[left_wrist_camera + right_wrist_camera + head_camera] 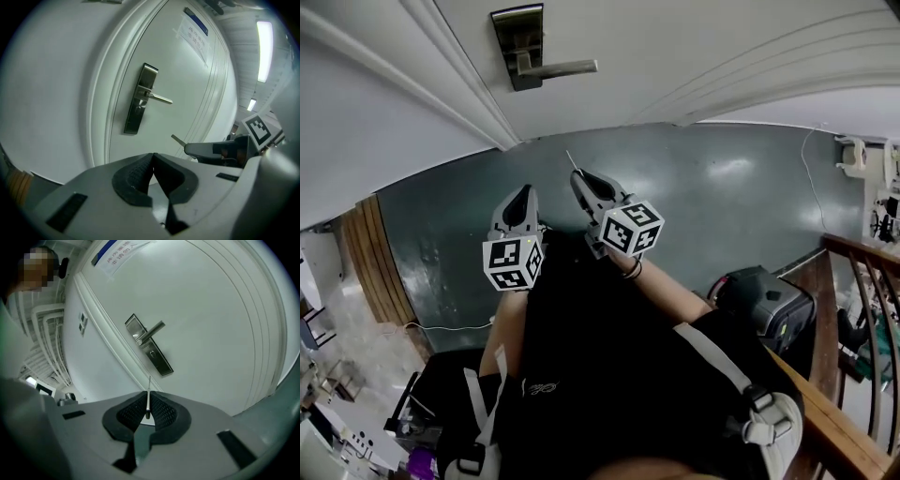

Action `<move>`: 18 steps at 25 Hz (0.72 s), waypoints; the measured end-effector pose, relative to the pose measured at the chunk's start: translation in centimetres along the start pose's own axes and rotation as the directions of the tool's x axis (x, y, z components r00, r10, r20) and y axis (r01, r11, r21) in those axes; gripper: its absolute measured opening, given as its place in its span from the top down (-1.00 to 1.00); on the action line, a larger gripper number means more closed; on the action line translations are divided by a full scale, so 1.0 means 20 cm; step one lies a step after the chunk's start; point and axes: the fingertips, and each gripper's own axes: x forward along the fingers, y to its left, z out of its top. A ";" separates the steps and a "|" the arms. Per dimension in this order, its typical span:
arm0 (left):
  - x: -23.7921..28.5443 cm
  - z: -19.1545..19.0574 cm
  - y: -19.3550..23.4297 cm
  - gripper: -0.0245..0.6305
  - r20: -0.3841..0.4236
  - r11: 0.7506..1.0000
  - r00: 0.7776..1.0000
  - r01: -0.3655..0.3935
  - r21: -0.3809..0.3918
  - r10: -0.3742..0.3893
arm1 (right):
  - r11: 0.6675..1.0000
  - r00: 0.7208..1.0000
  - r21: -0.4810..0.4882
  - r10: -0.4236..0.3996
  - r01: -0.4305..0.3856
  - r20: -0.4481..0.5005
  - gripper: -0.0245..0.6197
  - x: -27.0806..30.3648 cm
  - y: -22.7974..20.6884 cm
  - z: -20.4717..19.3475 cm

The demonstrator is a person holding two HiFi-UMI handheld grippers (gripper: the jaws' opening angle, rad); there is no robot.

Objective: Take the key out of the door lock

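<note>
Head view: the key [573, 161] is out of the door lock [517, 42], sticking out of the right gripper [581, 178] and pointing up-left at the door. The left gripper [521, 199] sits just beside it.

Left gripper view: jaws pressed together with nothing in them, and the key's blade angles up-left.

Right gripper view: pads clamped on the key, which is edge-on and in line with the jaws, tip aimed at the lock plate.
</note>
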 end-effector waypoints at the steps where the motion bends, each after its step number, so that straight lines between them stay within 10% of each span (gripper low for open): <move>1: 0.02 -0.01 -0.03 0.85 -0.004 1.000 1.000 0.006 -0.001 -0.006 | 1.000 1.000 -0.025 -0.004 0.004 -0.002 0.83 -0.02 -0.02 0.01; 18: 0.21 0.11 -0.56 0.85 0.056 0.991 0.990 0.128 0.047 -0.130 | 0.943 0.992 -0.309 -0.103 0.121 0.075 0.82 -0.45 -0.21 0.19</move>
